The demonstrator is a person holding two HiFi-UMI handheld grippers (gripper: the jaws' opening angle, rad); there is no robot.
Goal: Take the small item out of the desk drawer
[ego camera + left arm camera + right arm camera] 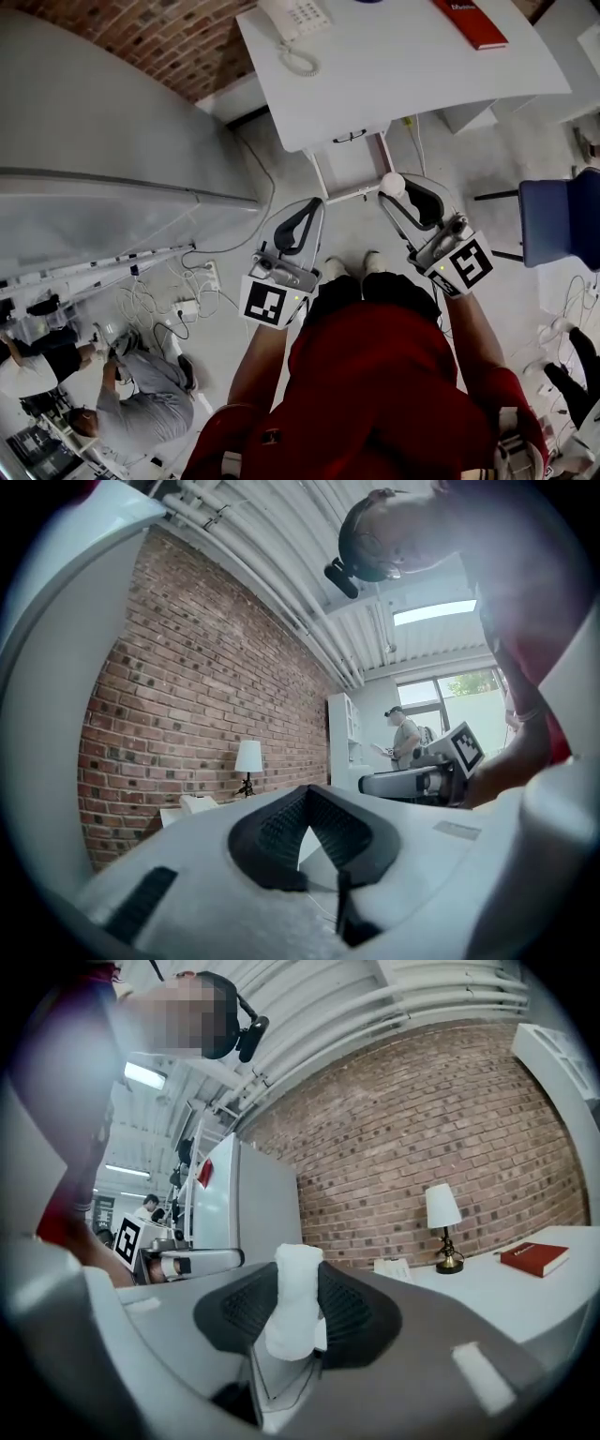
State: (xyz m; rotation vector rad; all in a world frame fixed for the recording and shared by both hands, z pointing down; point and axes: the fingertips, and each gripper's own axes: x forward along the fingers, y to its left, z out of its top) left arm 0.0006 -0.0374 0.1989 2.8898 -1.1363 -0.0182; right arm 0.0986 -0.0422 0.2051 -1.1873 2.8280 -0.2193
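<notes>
Both claws level in front of the body, aimed at the desk; item in the right claw.

I see the left claw (315,202) and right claw (398,194) held side by side at waist height, forearms bent, tips pointing toward the drawer handle (349,137). The left claw is clenched tip to tip with nothing in it. The right claw is grasping the small white item (295,1307), which stands upright between its pads, in the air just short of the desk front. Count: two claws, one item. On the white tabletop (403,66) I count one telephone (295,17), one red book (469,21), and one lamp (442,1208).
</notes>
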